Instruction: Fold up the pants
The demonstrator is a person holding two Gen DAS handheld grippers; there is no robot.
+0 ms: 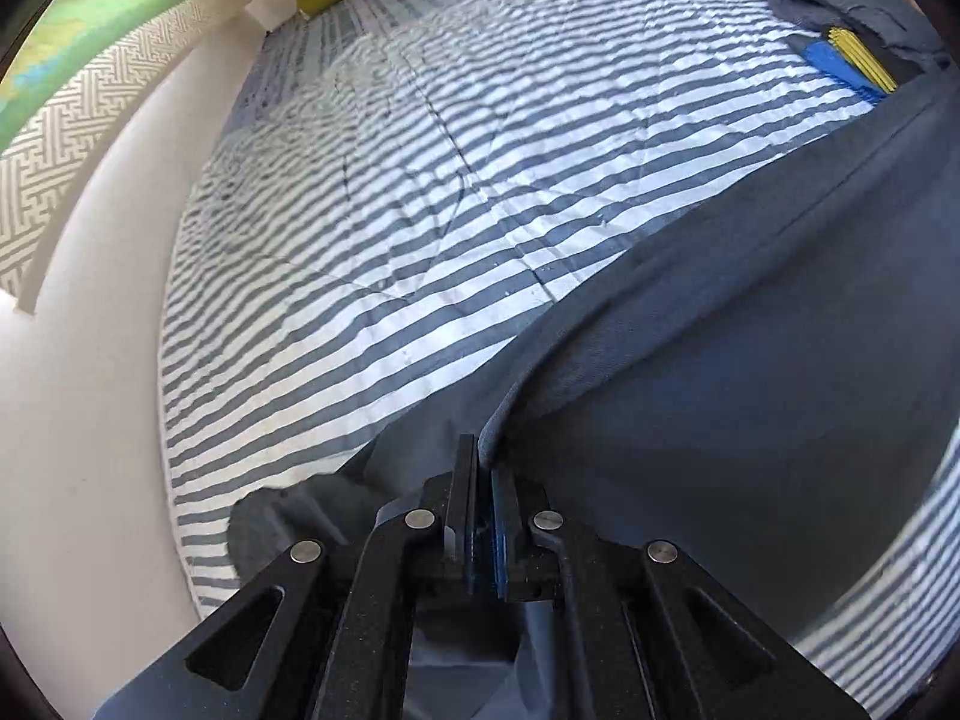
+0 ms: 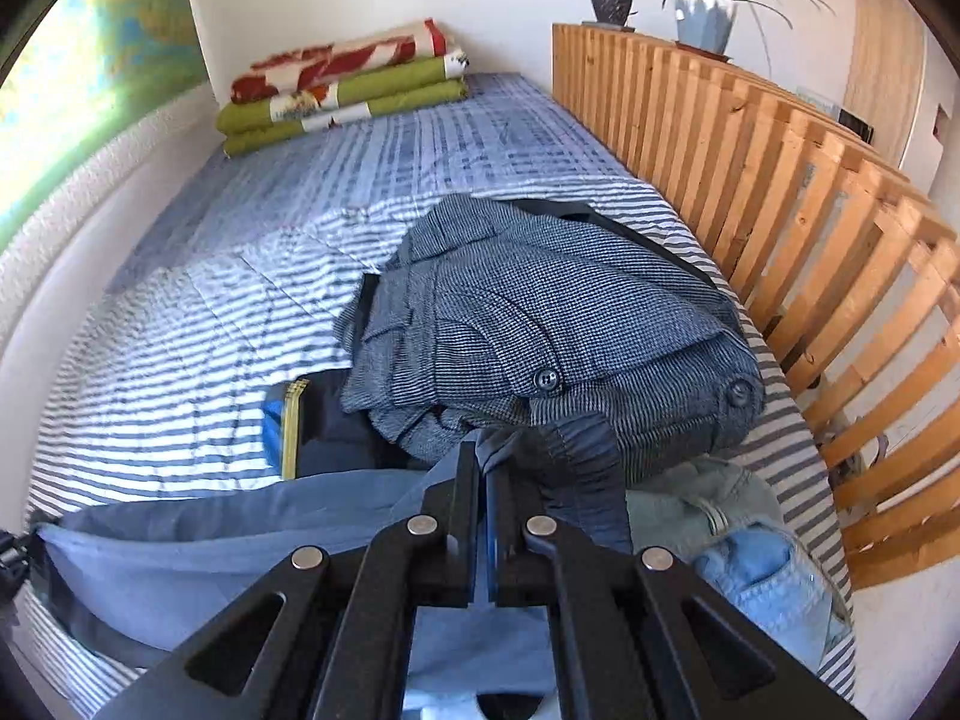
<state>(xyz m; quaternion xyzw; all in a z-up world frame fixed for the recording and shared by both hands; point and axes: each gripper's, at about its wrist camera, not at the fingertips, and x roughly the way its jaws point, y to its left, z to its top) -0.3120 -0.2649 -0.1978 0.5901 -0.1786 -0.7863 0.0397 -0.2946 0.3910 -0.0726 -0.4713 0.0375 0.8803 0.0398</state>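
Note:
Dark grey-blue pants (image 1: 750, 372) lie across the striped bed cover (image 1: 420, 210) and rise toward me at the lower right of the left wrist view. My left gripper (image 1: 483, 456) is shut on an edge of this cloth, which folds up between its fingers. In the right wrist view the same pants (image 2: 240, 534) hang as a blue sheet under the tool, and my right gripper (image 2: 480, 468) is shut on their elastic waistband (image 2: 582, 468). The part of the pants beneath both tools is hidden.
A heap of clothes tops the bed: a grey checked garment (image 2: 540, 324), a green one (image 2: 690, 498), light jeans (image 2: 768, 588). A blue and yellow object (image 2: 282, 426) lies beside it. Folded green blankets (image 2: 342, 102) sit at the far end. A wooden slat rail (image 2: 780, 210) borders the right, a white wall (image 1: 90, 360) the left.

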